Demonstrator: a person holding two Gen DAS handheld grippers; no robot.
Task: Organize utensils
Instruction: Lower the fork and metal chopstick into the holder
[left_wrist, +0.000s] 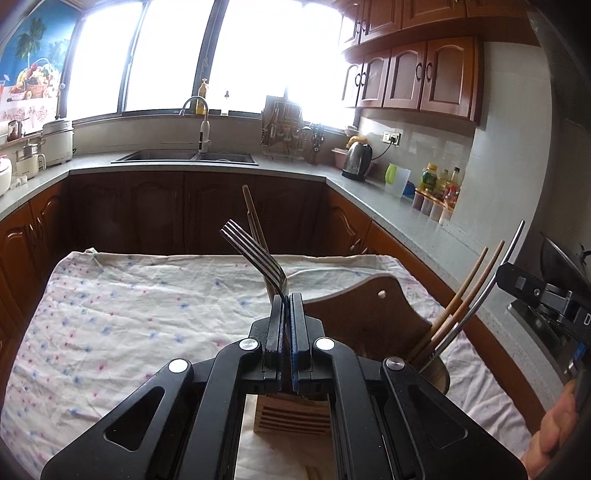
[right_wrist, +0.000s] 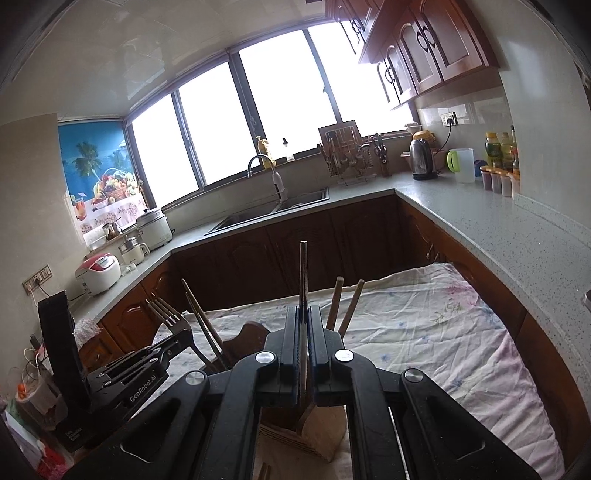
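My left gripper is shut on a metal fork, tines up and tilted left, above a wooden utensil holder. Wooden chopsticks and a metal handle stand in the holder's right compartment. A slatted wooden box sits under the gripper. My right gripper is shut on a thin metal utensil handle that stands upright over the holder. In the right wrist view the fork and the left gripper show at the left, with chopsticks behind.
The holder stands on a floral cloth over a table. Behind are a grey counter with a sink, a dish rack, a kettle, bottles, and rice cookers.
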